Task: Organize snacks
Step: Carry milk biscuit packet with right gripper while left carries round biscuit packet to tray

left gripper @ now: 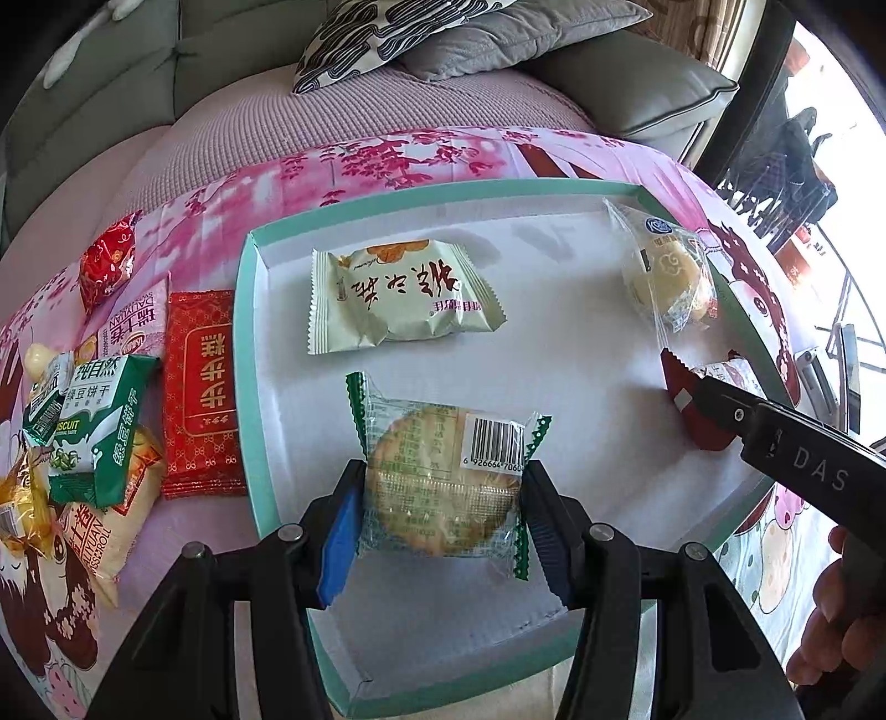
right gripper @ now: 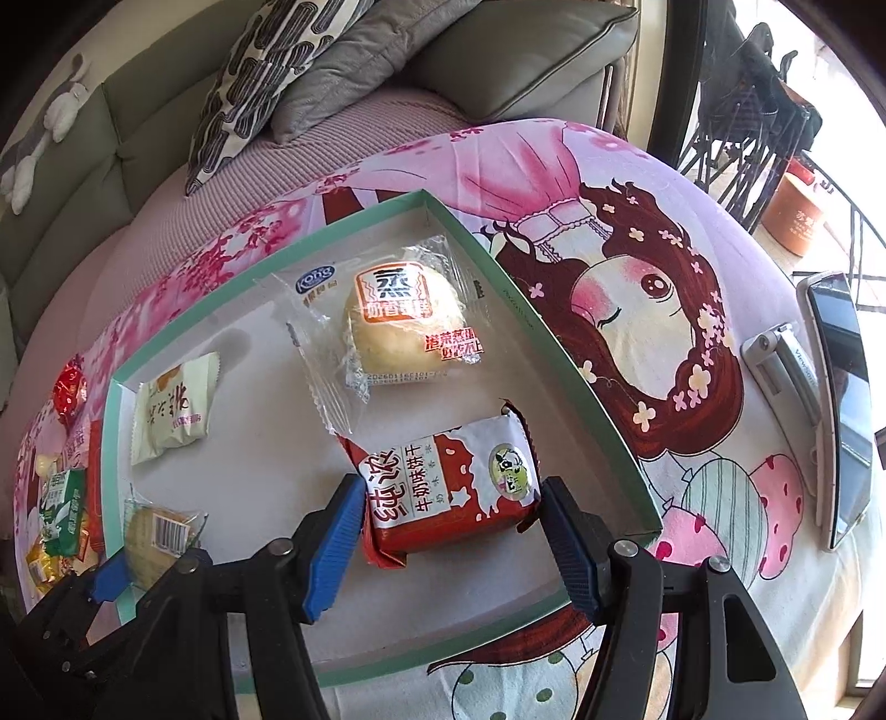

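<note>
A white tray with a teal rim (left gripper: 249,332) (right gripper: 554,343) lies on a pink cartoon-print cloth. My left gripper (left gripper: 443,498) is shut on a clear round-biscuit pack with green edges (left gripper: 443,487), low over the tray's near part. My right gripper (right gripper: 451,498) is shut on a red milk-biscuit pack (right gripper: 448,498) near the tray's right rim. The left wrist view shows this gripper (left gripper: 714,404) from the side. Inside the tray lie a pale green pastry pack (left gripper: 398,293) (right gripper: 171,415) and a clear-wrapped bun (left gripper: 664,271) (right gripper: 398,327).
Left of the tray is a heap of loose snacks: a flat red pack (left gripper: 202,387), a green biscuit pack (left gripper: 99,426), a red wrapped ball (left gripper: 108,266). A screen on a stand (right gripper: 841,410) sits at the right. A sofa with cushions (left gripper: 387,39) is behind.
</note>
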`<state>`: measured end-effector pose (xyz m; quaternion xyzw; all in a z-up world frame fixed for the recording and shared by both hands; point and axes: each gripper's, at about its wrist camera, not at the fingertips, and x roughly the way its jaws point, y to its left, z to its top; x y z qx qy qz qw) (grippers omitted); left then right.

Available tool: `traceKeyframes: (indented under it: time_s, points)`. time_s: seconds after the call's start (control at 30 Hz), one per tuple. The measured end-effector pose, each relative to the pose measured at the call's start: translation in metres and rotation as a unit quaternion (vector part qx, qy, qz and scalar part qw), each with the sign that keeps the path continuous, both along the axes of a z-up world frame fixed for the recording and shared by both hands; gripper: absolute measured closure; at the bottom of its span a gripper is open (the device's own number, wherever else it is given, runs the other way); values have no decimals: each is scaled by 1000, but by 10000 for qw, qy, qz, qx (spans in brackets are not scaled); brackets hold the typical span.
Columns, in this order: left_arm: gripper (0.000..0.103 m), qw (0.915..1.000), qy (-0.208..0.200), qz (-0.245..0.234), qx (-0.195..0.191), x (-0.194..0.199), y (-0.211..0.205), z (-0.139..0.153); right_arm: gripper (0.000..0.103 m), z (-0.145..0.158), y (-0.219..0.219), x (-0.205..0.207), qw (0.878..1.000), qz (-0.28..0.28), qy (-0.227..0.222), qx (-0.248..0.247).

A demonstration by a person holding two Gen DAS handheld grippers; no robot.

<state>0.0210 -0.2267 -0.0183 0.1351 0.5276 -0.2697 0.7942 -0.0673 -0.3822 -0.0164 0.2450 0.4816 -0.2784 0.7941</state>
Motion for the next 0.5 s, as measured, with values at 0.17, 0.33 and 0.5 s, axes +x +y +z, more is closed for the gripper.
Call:
traceKeyframes:
  time_s: [0.17,0.33,0.5]
  points:
    - [45,10000,66,-15,72,-1,-2,-8,36,-1,-1,-1,10000,6,7,59]
    - [44,9999,52,-17,94,-1,-4,-8,35,-2,0,0,10000,8,20,85]
    - [40,9998,23,-41,180,-2,-5,-8,31,-4,-1,0,9999,20,43,132]
